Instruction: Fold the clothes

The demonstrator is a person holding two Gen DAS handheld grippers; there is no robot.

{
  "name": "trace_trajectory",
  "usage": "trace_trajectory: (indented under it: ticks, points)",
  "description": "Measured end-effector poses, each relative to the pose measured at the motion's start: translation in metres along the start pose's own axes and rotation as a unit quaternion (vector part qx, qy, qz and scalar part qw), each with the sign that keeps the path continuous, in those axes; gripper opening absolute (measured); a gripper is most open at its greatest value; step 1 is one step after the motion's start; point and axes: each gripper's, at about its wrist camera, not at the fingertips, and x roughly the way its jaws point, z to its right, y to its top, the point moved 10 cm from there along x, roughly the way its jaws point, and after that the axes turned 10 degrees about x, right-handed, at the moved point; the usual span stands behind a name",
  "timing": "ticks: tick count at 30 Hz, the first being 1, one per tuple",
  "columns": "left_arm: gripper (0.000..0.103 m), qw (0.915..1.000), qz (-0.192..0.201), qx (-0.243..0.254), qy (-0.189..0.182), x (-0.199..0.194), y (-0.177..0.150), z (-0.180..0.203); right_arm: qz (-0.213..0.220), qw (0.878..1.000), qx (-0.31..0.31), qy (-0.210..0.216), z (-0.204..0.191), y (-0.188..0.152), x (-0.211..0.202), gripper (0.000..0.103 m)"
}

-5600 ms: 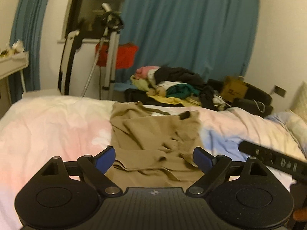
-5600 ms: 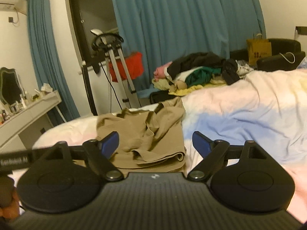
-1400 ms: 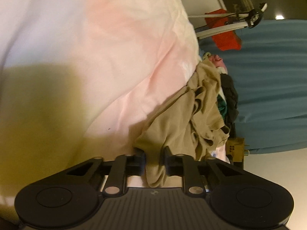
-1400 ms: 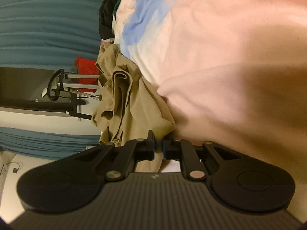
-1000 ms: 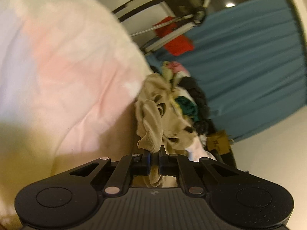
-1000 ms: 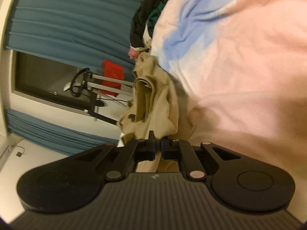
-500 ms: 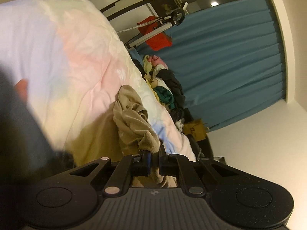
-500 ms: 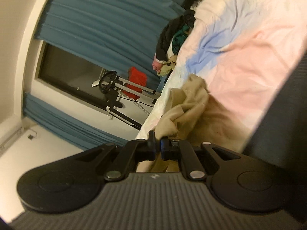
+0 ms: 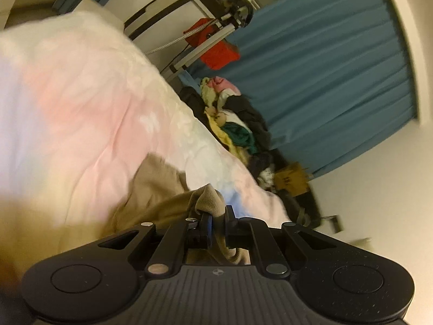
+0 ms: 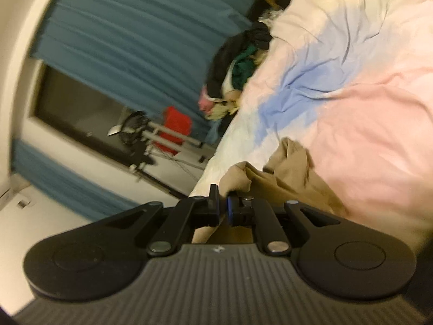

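Observation:
A tan garment (image 9: pixel 159 187) lies crumpled on the pastel duvet (image 9: pixel 81 113) of a bed. My left gripper (image 9: pixel 217 223) is shut on a bunched edge of it, and the cloth pokes up between the pads. In the right wrist view the same tan garment (image 10: pixel 286 173) trails over the duvet (image 10: pixel 365 108), and my right gripper (image 10: pixel 223 207) is shut on another edge of it. Both views are tilted and blurred. The part of the garment under the grippers is hidden.
A pile of mixed clothes (image 9: pixel 235 124) sits at the far side of the bed, before teal curtains (image 9: pixel 338 67). A metal stand with a red item (image 9: pixel 216 51) is by the window. A brown box (image 9: pixel 291 178) stands on the floor past the pile.
Both grippers closed on edges of the tan garment and lifted it off the duvet. Over the last second both rose and rolled, and the garment stretched out below them.

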Motion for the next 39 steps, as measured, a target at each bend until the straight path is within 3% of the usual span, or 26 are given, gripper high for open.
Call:
trace_trajectory:
  ticks: [7, 13, 15, 16, 17, 18, 21, 25, 26, 29, 33, 36, 39]
  points:
    - [0.009, 0.9963, -0.026, 0.049, 0.065, 0.109, 0.022, -0.016, -0.021, 0.998, -0.004, -0.058, 0.024, 0.027, 0.106, 0.010]
    - [0.012, 0.9936, -0.035, 0.081, 0.070, 0.148, 0.016, -0.042, -0.056, 0.996, -0.031, -0.055, 0.050, 0.029, 0.148, 0.014]
    - [0.016, 0.9946, -0.040, 0.076, 0.059, 0.149, 0.013, -0.042, -0.065, 0.996, -0.032, -0.044, 0.050, 0.026, 0.149, 0.037]
    - [0.022, 0.9949, -0.042, 0.076, 0.051, 0.149, 0.012, -0.040, -0.067, 0.996, -0.039, -0.032, 0.044, 0.023, 0.146, 0.066]
    - [0.037, 0.9949, -0.044, 0.081, 0.042, 0.147, 0.012, -0.036, -0.070, 0.996, -0.046, -0.021, 0.038, 0.019, 0.143, 0.086]
    - [0.056, 0.9944, -0.044, 0.090, 0.035, 0.144, 0.011, -0.032, -0.072, 0.996, -0.055, -0.010, 0.032, 0.016, 0.139, 0.091]
    - [0.084, 0.9885, -0.037, 0.142, 0.036, 0.127, 0.009, -0.016, -0.079, 0.989, -0.122, 0.005, 0.008, -0.001, 0.122, 0.090]
    - [0.085, 0.9753, -0.040, 0.215, 0.032, 0.112, -0.005, 0.003, -0.064, 0.978, -0.197, -0.010, 0.001, -0.016, 0.107, 0.089]
    - [0.086, 0.9713, -0.044, 0.231, 0.039, 0.115, -0.009, 0.004, -0.067, 0.975, -0.210, -0.019, 0.003, -0.019, 0.110, 0.074]
    - [0.086, 0.9591, -0.057, 0.270, 0.061, 0.132, -0.019, 0.006, -0.076, 0.964, -0.249, -0.046, 0.008, -0.026, 0.118, 0.052]
    - [0.086, 0.9485, -0.065, 0.297, 0.091, 0.164, -0.023, -0.001, -0.068, 0.938, -0.327, -0.095, 0.019, -0.027, 0.150, 0.048]
    - [0.085, 0.9379, -0.071, 0.321, 0.112, 0.182, -0.028, -0.009, -0.076, 0.925, -0.354, -0.119, 0.028, -0.027, 0.178, 0.046]
    - [0.085, 0.9260, -0.078, 0.348, 0.124, 0.192, -0.035, -0.013, -0.081, 0.922, -0.358, -0.124, 0.034, -0.028, 0.179, 0.046]
